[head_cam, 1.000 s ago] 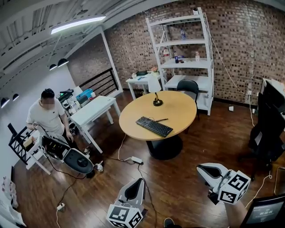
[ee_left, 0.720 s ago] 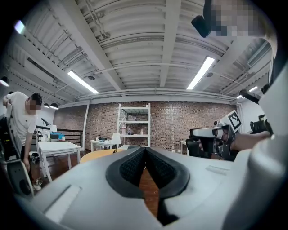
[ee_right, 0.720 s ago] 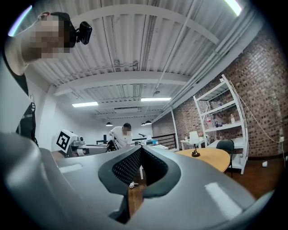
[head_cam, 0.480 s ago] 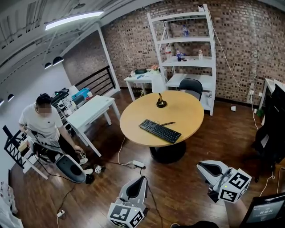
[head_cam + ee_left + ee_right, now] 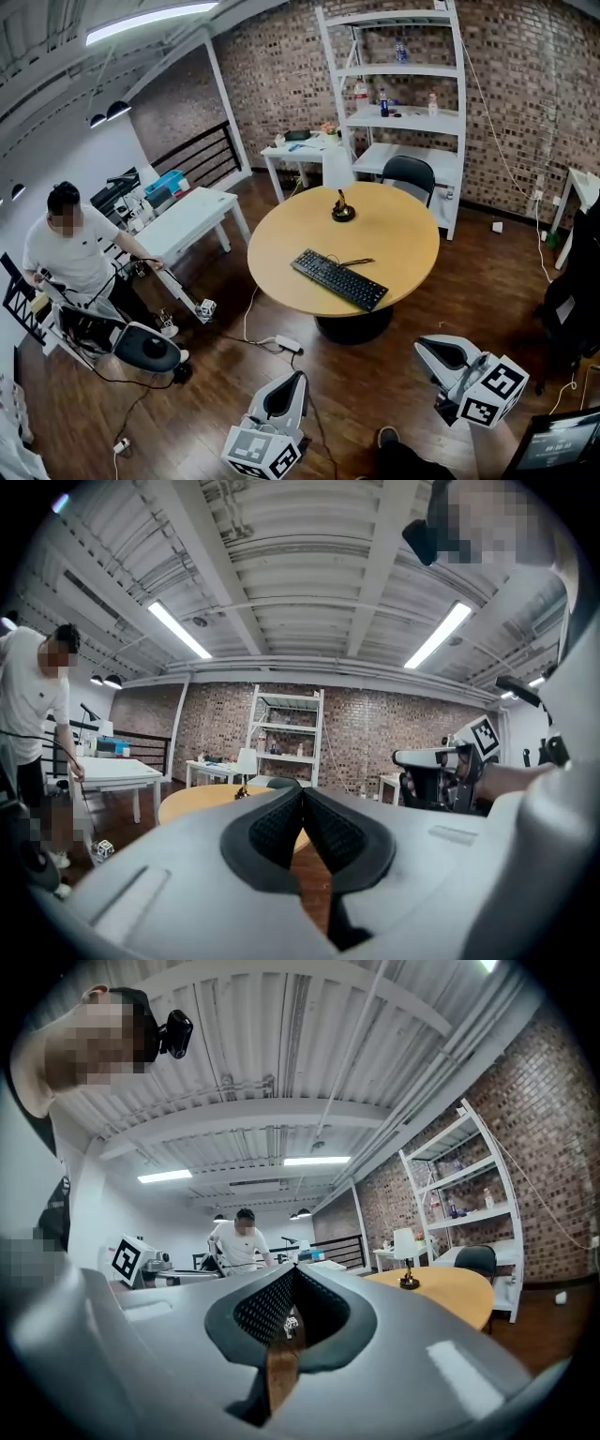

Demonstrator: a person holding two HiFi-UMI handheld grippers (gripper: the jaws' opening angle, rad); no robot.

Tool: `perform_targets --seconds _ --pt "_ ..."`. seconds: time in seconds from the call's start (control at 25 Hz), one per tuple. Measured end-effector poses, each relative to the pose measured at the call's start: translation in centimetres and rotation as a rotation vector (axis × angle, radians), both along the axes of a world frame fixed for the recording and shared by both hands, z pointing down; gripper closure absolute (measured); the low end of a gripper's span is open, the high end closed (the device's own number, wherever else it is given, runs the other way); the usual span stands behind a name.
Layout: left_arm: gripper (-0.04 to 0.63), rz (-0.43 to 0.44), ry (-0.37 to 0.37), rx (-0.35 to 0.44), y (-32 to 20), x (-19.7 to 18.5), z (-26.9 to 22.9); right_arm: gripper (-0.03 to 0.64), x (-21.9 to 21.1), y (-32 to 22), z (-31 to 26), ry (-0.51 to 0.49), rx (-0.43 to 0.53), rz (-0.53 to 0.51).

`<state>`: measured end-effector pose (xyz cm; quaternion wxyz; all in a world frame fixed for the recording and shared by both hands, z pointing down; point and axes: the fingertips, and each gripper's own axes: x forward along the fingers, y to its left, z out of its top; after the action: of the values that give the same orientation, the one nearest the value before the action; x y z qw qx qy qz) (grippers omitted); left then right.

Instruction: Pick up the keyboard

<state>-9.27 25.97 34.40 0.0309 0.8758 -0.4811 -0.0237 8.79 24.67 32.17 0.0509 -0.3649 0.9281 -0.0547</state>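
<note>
A black keyboard (image 5: pixel 338 279) lies slantwise on the round wooden table (image 5: pixel 398 234), near its front edge. A pen (image 5: pixel 354 262) lies just behind it. My left gripper (image 5: pixel 299 377) hangs over the floor well short of the table, shut and empty. My right gripper (image 5: pixel 421 347) is beside it to the right, also shut with nothing held. Both point level toward the table. In the left gripper view the shut jaws (image 5: pixel 302 791) cover most of the table (image 5: pixel 197 801); in the right gripper view the jaws (image 5: pixel 292 1269) point left of the table (image 5: pixel 441 1288). Neither gripper view shows the keyboard.
A small lamp (image 5: pixel 341 192) stands at the table's back. Behind it are a dark chair (image 5: pixel 410 173) and white shelves (image 5: pixel 403 112). A power strip with cables (image 5: pixel 288 344) lies on the floor before the table. A person (image 5: pixel 70 248) stands left by a white table (image 5: pixel 187 220).
Both grippers and the head camera have moved forward, so the table and keyboard look nearer. The person at the left has shifted and reached toward the white table. Both grippers stay shut.
</note>
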Motion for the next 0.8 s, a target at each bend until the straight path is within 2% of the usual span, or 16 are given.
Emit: perform_targets --seconds 0.16,0.32,0.44,0.64,0.8 --pt "0.591 -0.009 0.009 0.034 -4.2 1.1 -0.9 0.615 1.1 -5.1 -0.3 -0.006 0.005 -0.021" --pt "0.591 -0.068 -0.046 0.001 -8.9 1.7 -0.4 0.615 2.2 -9.7 -0.5 -0.009 0.01 -0.065" --pt "0.591 -0.089 -0.032 -0.003 -11.9 2.5 0.1 0.615 2.7 -12.6 -0.6 -0.001 0.025 -0.118" --pt "0.591 -0.108 -0.044 -0.019 -15.9 4.1 1.2 0.614 4.2 -17.1 0.6 0.003 0.013 -0.148" --pt "0.591 -0.141 -0.068 -0.037 -18.8 4.7 2.3 0.576 4.9 -20.4 1.5 -0.003 0.008 -0.189"
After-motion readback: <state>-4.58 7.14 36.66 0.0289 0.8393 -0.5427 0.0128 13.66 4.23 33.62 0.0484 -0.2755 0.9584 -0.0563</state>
